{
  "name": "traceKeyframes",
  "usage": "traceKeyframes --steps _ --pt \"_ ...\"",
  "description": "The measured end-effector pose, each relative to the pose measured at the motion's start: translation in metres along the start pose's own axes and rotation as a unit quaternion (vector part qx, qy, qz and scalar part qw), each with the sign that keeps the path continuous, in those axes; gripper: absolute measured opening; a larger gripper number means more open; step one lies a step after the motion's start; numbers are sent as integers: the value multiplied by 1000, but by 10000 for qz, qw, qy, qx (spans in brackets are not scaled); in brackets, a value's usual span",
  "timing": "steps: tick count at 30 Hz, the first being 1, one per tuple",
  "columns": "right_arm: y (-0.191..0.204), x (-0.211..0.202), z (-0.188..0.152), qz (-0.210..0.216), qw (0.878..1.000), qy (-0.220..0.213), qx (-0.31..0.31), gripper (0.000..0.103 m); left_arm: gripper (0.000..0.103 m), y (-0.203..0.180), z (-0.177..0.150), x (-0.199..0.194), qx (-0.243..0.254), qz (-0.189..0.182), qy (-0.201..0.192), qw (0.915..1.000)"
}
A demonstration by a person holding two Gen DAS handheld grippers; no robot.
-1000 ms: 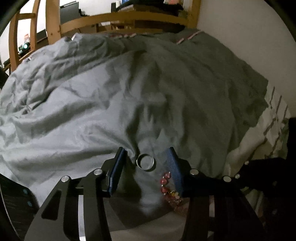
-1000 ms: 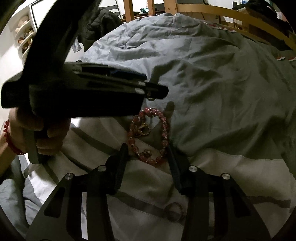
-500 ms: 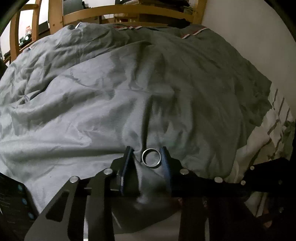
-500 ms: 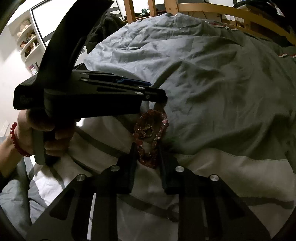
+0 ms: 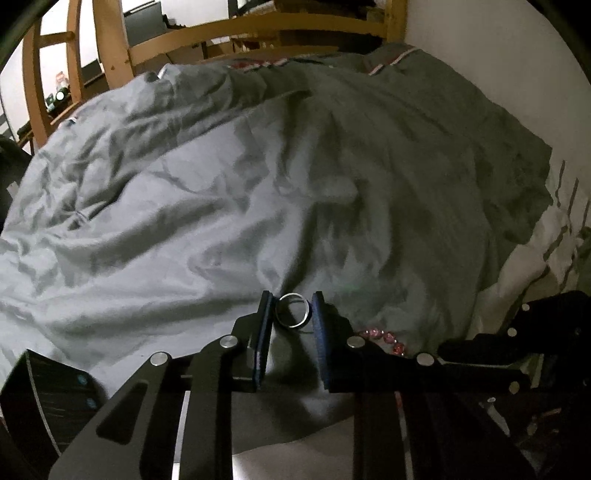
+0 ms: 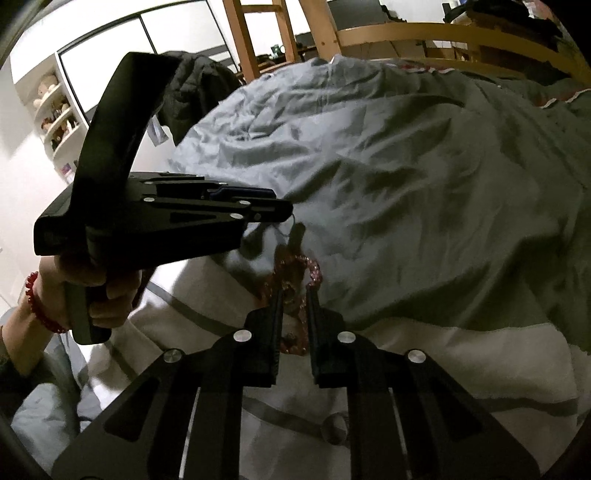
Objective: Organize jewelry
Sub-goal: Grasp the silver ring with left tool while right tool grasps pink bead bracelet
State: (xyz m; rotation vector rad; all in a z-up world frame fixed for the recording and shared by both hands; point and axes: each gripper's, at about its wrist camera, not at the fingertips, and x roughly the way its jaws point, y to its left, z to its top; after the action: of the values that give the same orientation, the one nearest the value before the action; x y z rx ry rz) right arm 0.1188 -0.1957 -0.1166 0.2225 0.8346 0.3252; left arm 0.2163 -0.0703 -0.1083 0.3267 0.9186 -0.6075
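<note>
A silver ring sits upright between the blue pads of my left gripper. The jaws are closing and both pads touch its sides, just above the grey duvet. From the right wrist view the left gripper hovers over the duvet edge, held by a person's hand. My right gripper has its jaws closing on a pink bead bracelet, squeezed into a narrow loop between the pads. A few of its beads show in the left wrist view.
A white striped sheet lies below the duvet edge, with a small round thing on it under my right gripper. A wooden bed rail runs along the far side, a wall on the right. A dark box sits at the lower left.
Both pairs of jaws have narrowed: the left one from wide apart to touching the ring, the right one onto the bracelet, which went from a round loop to a pinched one.
</note>
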Motion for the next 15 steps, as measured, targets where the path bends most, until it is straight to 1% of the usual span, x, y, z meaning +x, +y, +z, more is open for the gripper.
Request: traceKeyframes --steps 1,4,6,8,12,14,15 --pt "0 -1 1 -7 10000 -34 13 14 17 2 1 -3 -34 -1 -27 10000" --pt "-2 -4 2 39 9999 -106 59 14 17 8 3 -11 -121 23 -92 9999" --pt "-2 -3 2 38 9999 -71 66 14 17 11 3 -13 -165 -17 -102 9998" --pt "-1 1 1 -6 10000 7 47 14 17 8 3 -13 -135 -39 -102 9998" --pt "0 1 1 2 10000 26 27 14 17 4 3 -14 -41 12 -109 9999" --pt "0 6 -1 -12 9998 175 24 17 17 5 3 -13 -81 -4 -76 9999" --pt "1 9 -1 -52 9997 224 -1 25 17 5 2 -11 -74 -76 -31 9999"
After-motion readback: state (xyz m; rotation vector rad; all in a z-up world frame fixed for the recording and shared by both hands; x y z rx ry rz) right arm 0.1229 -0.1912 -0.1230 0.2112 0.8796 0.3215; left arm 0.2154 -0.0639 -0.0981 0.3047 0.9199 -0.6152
